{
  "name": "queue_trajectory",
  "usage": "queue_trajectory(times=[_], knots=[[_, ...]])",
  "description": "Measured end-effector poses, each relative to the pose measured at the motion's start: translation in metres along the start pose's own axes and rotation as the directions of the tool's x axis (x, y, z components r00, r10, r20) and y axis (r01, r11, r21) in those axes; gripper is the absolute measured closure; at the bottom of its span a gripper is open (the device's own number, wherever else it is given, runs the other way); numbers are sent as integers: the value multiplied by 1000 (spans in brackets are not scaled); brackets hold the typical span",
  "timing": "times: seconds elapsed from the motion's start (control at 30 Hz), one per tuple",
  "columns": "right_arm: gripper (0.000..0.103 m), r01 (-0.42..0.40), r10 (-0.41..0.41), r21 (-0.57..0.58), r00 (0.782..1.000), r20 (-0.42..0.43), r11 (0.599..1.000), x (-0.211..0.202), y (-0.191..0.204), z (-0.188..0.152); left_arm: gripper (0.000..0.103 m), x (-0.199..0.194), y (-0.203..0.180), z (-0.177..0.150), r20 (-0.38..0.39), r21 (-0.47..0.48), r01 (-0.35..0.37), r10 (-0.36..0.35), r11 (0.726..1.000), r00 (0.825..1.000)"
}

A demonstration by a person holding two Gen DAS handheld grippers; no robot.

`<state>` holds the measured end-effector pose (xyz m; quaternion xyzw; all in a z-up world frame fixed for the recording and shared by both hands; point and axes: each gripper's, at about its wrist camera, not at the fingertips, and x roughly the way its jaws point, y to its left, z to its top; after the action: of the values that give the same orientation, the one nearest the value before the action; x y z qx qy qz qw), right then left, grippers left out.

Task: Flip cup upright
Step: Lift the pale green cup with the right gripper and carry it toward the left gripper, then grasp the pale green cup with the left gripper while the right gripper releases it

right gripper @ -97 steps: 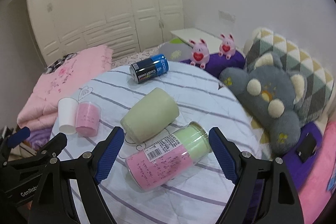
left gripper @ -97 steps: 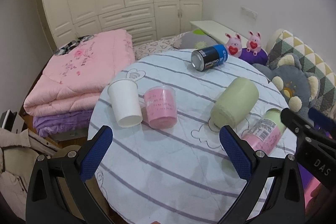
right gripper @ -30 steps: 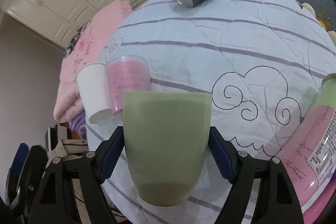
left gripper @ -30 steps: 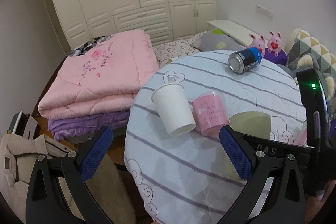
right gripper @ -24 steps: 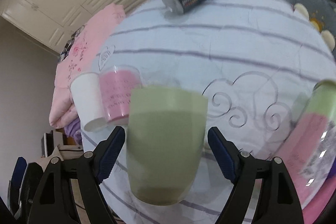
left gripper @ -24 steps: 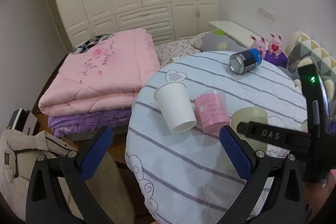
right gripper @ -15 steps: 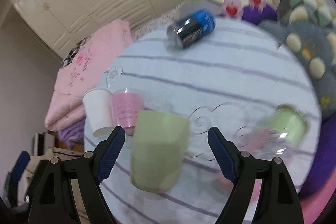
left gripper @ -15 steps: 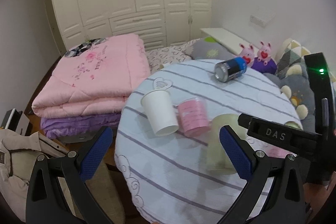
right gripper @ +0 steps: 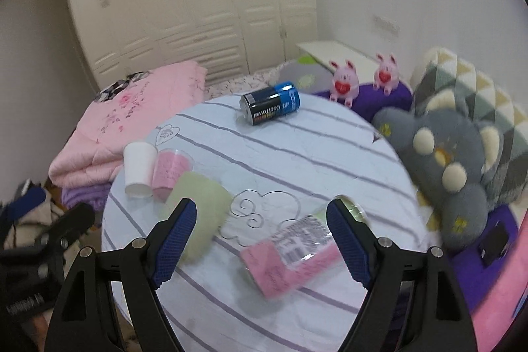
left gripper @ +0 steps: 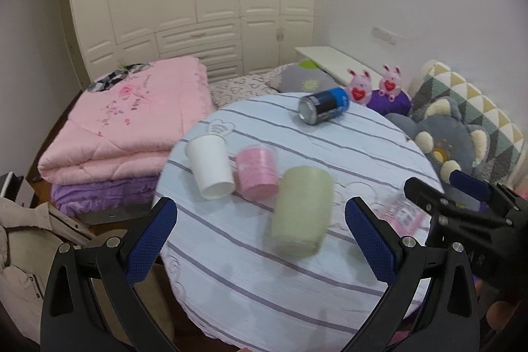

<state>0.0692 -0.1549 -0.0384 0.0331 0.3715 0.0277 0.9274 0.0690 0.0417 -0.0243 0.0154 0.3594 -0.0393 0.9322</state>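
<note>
The pale green cup stands mouth up on the round striped table, free of both grippers. It also shows in the right wrist view, partly behind my right gripper's left finger. My left gripper is open and empty, just in front of the cup. My right gripper is open and empty, drawn back over the near side of the table. It shows at the right edge of the left wrist view.
A white paper cup and a pink plastic cup stand upside down left of the green cup. A pink-and-green bottle and a dark blue can lie on their sides. Folded quilts lie left; plush cushions lie right.
My right gripper lifted the lying green cup, set it standing mouth up near the pink cup, let go and drew back. My left gripper stayed open.
</note>
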Motion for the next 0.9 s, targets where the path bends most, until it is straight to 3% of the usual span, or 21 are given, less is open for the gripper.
queue_trajectory(times=[0.1,0.5,0.9], knots=[[20,1,0,-49,1000,21,999,-9,-7,-9,0,-1,-10,-6,-14,1,14,-14,1000,1000],[20,-18,20,-38,999,50,999,-15,-36,-19,0,1,-48,-8,-13,56,-5,6,998,1000],[20,18,-13,-69,997,76,997,-5,-43,-15,0,27,-56,-5,-48,73,-18,21,997,999]])
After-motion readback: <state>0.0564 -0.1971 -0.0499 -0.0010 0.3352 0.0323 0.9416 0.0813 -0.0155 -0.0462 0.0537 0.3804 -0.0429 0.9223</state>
